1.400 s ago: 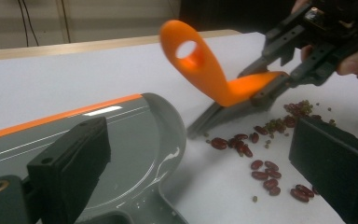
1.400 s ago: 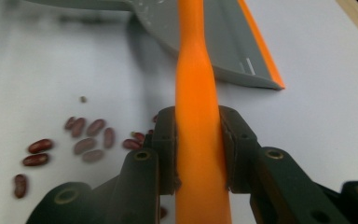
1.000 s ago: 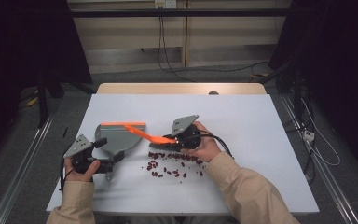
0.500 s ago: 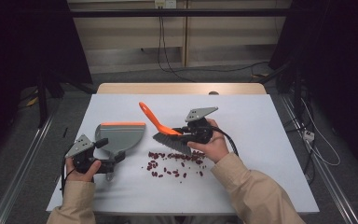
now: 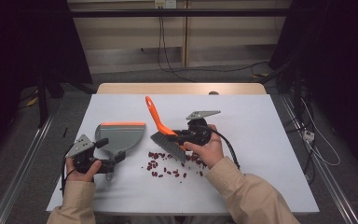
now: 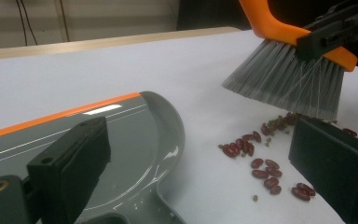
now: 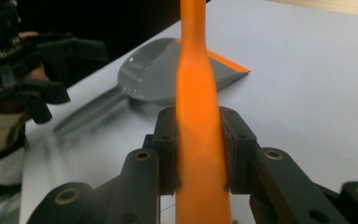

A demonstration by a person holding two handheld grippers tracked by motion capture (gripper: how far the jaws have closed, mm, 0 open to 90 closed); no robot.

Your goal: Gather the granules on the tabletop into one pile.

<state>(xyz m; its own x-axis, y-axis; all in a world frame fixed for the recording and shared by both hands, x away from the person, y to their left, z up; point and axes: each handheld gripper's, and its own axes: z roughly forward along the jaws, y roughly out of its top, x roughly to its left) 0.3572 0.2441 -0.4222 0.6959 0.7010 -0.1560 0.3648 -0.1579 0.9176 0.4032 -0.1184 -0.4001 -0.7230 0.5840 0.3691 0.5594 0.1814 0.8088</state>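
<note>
Table [image 5: 270,140]: white top, wooden far edge; everything below is placed relative to the dustpan

Dustpan [image 5: 121,135]: grey, with an orange strip along its far lip, lying flat on the table at the person's left; its handle points back toward the person, as the right gripper view shows [image 7: 168,77]

Left gripper [image 5: 103,164]: held in the left hand [image 5: 77,171] at the near end of the dustpan, over the handle; in the left gripper view its two black jaws stand wide apart, one above the pan's tray, the other above bare table beside the beans, nothing pressed between them

Brush [image 5: 165,136]: orange handle, grey bristles, just right of the dustpan; handle tilted up and away from the person, bristles angled down above the beans; whether the bristle tips touch the table cannot be told

Right gripper [image 5: 179,137]: held in the right hand [image 5: 207,148], right of the dustpan; jaws clamped on the orange handle of the brush, pads pressed against both its sides in the right gripper view [image 7: 199,154]

Beans [image 5: 168,165]: dark red, loose scatter on the table right of the dustpan and nearer the person, under and beside the bristles; apart from the pan's edge
</note>
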